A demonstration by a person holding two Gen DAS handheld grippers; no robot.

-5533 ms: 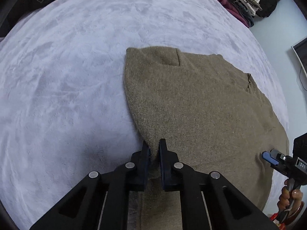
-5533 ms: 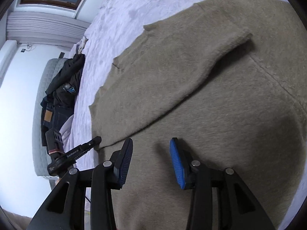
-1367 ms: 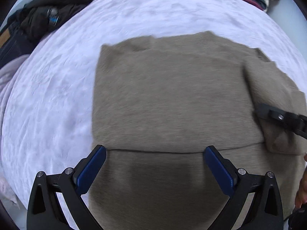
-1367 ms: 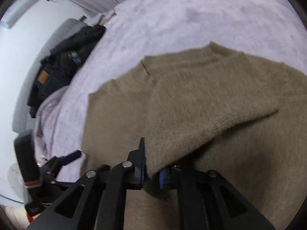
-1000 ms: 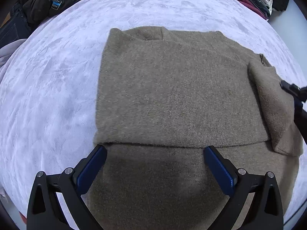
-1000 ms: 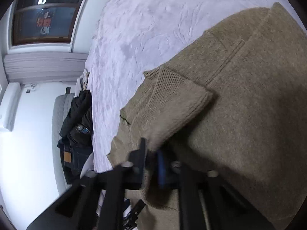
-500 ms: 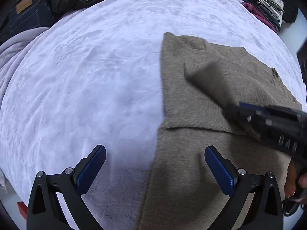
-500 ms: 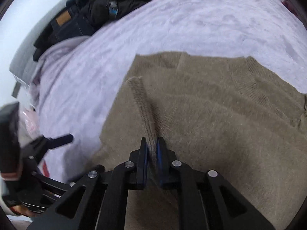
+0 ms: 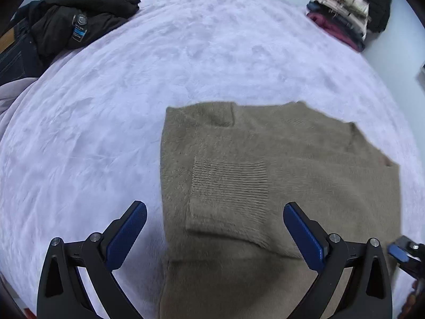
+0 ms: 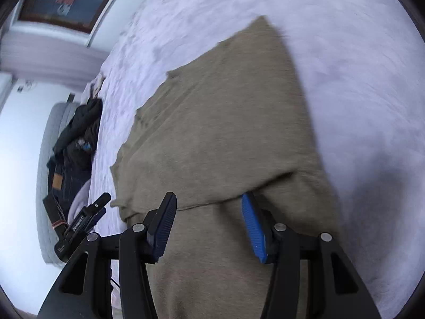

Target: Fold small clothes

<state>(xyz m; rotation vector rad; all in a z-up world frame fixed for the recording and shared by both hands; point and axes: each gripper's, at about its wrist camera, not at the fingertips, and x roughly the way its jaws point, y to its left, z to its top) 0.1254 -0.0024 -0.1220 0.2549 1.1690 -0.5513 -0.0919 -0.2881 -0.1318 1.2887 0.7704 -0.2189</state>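
Left wrist view: left gripper (image 9: 212, 228) hangs spread wide, nothing between its blue pads (image 9: 127, 234), over the olive-brown fuzzy knit sweater (image 9: 305, 164) on the pale lilac plush bed cover (image 9: 119, 106). Risk, as a judgement: the folded-in sleeve with ribbed cuff (image 9: 228, 180) lies loose on top of the body, right between the pads' line, so a careless next grab may snag only that top layer and drag the sleeve back out. Fuzzy knit on plush also tends to cling, so pulling one edge may shift the whole stack and skew the fold. Sweater's left edge runs just inside the left pad; most of the garment sits to the right and ahead, its collar end toward the middle of the bed.

Right wrist view: right gripper (image 10: 209, 226) has jaws parted about halfway, just been opening, nothing pinched; sweater (image 10: 225, 133) lies under and ahead of it, a folded flap edge crossing right at the fingertips. Flap may slump if not pressed flat.

Farther off: left gripper (image 10: 85, 220) shows at the sweater's far side, black jacket pile (image 9: 74, 21) at the bed's far left corner, stacked folded clothes (image 9: 342, 21) at the far right edge, well apart from the sweater.
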